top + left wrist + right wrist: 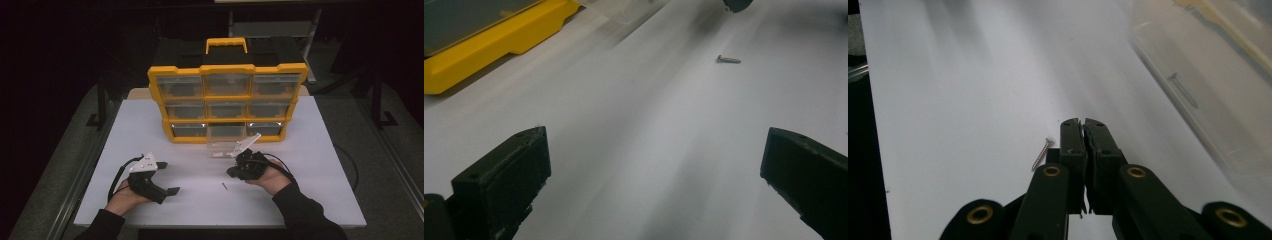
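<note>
high view, organizer: the yellow organizer [227, 100] stands upright at the back of the tabletop [320, 165], drawer fronts toward me so I can reach them.
high view, drawer: the clear drawer [225, 140], bottom middle, is pulled out, I'd guess to take or give up screws.
high view, screw: one screw [224, 186] lies loose on the tabletop between my hands, just in front of the right tongs [233, 171].
high view, left tongs: the left tongs [171, 177] rest low in my hand, pointing at the screw.
left gripper view, left tongs: jaws wide apart, nothing between them, just parked with the screw [728, 60] well ahead.
right gripper view, right tongs: the right tongs [1083, 122] are pressed together with nothing in them; the screw [1042, 154] lies just beside the tip, so it looks like a missed pinch to me.
right gripper view, drawer: the drawer [1208, 95] at right has another screw [1183, 90] inside, probably where the loose one belongs.
</note>
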A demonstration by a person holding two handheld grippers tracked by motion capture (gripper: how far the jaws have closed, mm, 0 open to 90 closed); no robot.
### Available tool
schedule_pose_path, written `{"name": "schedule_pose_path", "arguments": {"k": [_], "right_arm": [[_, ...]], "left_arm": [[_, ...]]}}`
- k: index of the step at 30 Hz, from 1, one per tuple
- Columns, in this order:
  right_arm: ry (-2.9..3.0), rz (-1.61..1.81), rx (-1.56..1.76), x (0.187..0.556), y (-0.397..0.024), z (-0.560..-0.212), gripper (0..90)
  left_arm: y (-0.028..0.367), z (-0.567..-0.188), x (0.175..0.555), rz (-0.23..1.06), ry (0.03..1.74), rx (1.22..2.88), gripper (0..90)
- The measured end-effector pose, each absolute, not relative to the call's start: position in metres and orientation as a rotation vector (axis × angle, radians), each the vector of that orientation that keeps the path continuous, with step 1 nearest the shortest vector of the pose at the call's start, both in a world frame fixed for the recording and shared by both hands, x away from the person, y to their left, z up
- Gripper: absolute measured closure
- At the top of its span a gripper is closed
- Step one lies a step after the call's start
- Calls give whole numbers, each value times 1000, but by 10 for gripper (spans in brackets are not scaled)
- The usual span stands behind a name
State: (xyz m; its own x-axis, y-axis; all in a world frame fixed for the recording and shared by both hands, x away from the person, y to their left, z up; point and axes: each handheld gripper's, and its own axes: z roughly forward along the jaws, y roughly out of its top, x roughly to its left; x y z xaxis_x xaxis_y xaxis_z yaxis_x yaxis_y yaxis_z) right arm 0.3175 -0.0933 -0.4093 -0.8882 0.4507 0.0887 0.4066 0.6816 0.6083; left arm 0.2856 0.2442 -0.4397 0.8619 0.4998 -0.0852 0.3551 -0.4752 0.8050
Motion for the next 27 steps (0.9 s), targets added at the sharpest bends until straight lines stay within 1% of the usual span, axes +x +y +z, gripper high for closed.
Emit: {"name": "schedule_pose_path", "arguments": {"k": [13,27], "right_arm": [[2807,1017,690,322,-102,-388,857],[2769,1059,690,327,-108,-358,857]], "left_arm": [[244,-441,285,207,618,2105,0],[244,-441,284,212,623,2098,0]]}}
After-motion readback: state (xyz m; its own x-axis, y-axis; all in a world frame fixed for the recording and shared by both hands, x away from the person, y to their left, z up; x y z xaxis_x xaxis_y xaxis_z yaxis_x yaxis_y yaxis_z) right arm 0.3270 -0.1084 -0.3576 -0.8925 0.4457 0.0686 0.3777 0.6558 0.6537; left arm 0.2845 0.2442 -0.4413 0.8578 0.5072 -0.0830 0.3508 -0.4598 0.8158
